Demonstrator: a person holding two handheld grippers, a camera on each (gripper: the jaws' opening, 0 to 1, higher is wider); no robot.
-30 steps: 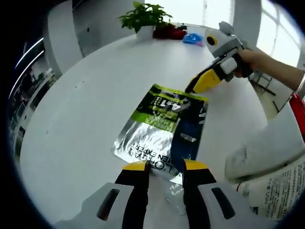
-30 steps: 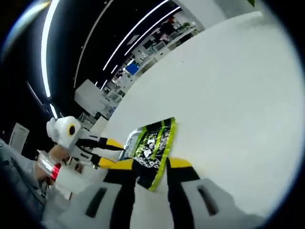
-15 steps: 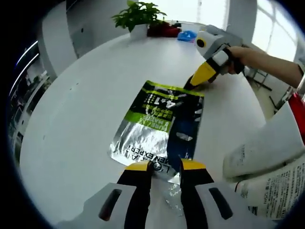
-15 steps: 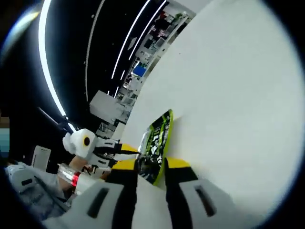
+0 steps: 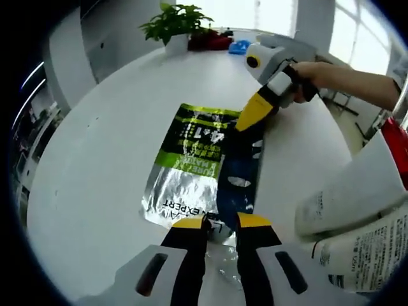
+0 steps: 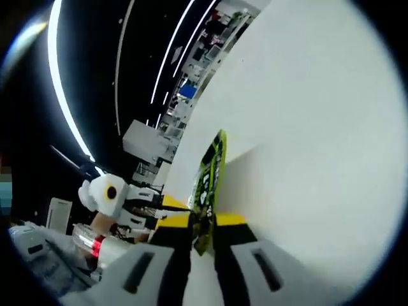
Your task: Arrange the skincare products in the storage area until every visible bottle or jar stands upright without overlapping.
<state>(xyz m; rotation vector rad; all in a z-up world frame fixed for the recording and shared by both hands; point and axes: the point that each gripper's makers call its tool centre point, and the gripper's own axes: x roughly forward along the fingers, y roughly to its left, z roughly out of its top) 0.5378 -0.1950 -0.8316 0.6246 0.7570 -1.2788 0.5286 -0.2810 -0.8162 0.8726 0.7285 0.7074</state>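
Observation:
A flat foil pouch point(image 5: 204, 159), silver, green, black and blue, lies lengthwise on the round white table point(image 5: 102, 146). My left gripper point(image 5: 222, 224) is closed on the clear seam at the pouch's near end. At the far right corner, my right gripper point(image 5: 255, 111) pinches the pouch, and a person's hand point(image 5: 319, 71) holds that gripper. In the right gripper view the pouch point(image 6: 210, 172) stands nearly edge-on between the narrow jaws of my right gripper point(image 6: 204, 223). My left gripper point(image 6: 150, 207) is beyond it, at the pouch's other end.
Two white skincare containers lie at the right, a plain tube point(image 5: 357, 204) and a printed bottle point(image 5: 376, 255) below it. A potted plant point(image 5: 173, 25), a red item point(image 5: 210, 41) and a blue item point(image 5: 241, 46) sit at the table's far edge.
Both pairs of jaws have narrowed onto the pouch's ends. The right gripper has moved in over the far corner, and that side of the pouch has risen until it looks edge-on from the right gripper.

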